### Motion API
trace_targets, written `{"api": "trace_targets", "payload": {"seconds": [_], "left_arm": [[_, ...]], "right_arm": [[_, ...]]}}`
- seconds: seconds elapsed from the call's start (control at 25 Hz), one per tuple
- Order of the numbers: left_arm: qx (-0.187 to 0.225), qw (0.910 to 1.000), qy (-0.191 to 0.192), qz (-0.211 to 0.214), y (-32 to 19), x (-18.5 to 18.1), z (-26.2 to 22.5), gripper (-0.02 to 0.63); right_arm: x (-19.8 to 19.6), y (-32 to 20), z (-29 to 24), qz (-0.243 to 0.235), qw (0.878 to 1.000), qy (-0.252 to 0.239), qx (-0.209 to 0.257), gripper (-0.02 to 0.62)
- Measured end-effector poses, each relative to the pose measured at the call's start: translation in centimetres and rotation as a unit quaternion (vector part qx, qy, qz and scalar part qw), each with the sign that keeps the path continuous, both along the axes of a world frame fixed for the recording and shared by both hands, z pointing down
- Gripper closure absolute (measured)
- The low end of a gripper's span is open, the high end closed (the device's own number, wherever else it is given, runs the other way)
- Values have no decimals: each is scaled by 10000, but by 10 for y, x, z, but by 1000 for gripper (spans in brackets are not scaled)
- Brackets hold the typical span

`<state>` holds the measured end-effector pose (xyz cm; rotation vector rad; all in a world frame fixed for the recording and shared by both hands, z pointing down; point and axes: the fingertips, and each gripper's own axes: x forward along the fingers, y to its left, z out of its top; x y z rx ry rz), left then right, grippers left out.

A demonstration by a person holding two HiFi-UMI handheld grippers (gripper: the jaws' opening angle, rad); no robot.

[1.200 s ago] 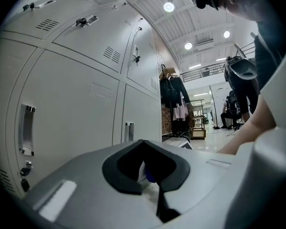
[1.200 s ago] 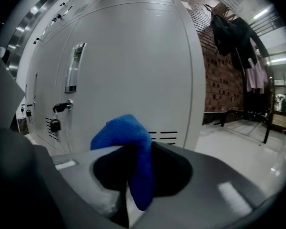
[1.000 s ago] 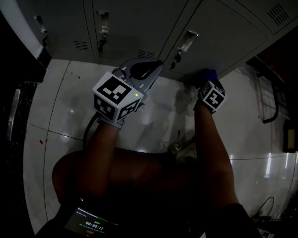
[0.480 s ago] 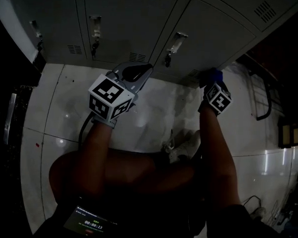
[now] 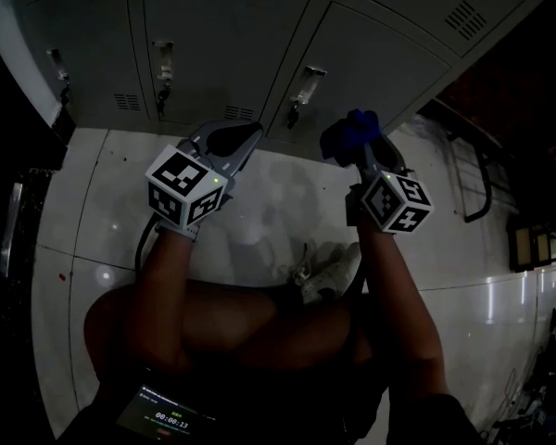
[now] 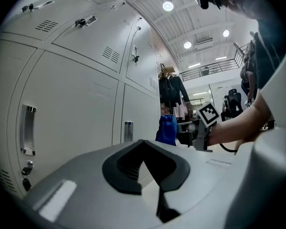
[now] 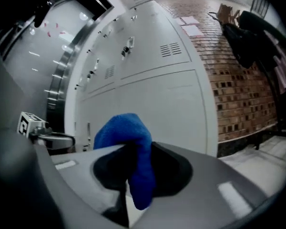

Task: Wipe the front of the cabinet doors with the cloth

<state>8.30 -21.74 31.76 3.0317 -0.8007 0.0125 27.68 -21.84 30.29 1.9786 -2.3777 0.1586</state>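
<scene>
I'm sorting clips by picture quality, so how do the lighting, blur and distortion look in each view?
Head view: very dim, with glare spots on the glossy floor. Left gripper view: bright, ceiling lamps flare, cabinet doors bow from wide-angle distortion. Right gripper view: the cloth is soft, corners dark.

ahead: cabinet doors [image 5: 227, 44] — latch handles [image 5: 305, 83] jut | below: tiled floor [image 5: 287, 188] — free room

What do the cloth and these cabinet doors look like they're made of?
Blue cloth: fuzzy napped surface and soft folds, likely microfibre. Cabinet doors: probably painted sheet metal, with a smooth pale grey satin finish, punched vent slots and flat, crisp seams.
</scene>
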Motion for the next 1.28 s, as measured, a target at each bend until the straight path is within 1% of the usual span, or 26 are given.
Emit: {"api": "trace_targets", "payload": {"seconds": [0.12,0.2,0.4,0.52,0.6,0.68,0.76,1.04,1.28], "left_arm": [[64,10000,-1,31,1,1,-2,604],[82,9999,-53,42,1,3,0,605],[91,9997,-202,48,3,9,9,604],[157,9998,-134,58,5,9,8,604],[177,9998,-86,29,6,7,8,606],[171,9998,-78,18,6,6,9,605],[163,9998,-91,38,8,7,11,605],[243,9994,-155,165,13,13,13,606],[218,9995,-147,183,15,13,11,605]], "right_arm": [[-41,14,-2,-863,9962,-39,118,518],[-59,20,1,-1266,9917,-56,197,518],[-79,23,7,-1840,9826,12,243,518],[-90,29,11,-2148,9764,-120,199,518],[-97,30,13,-2321,9725,-6,203,518],[-104,31,14,-2462,9687,216,252,518],[-108,33,16,-2555,9660,310,250,518],[-101,31,18,-2530,9673,-105,130,518],[-106,33,22,-2575,9662,-31,103,518]]}}
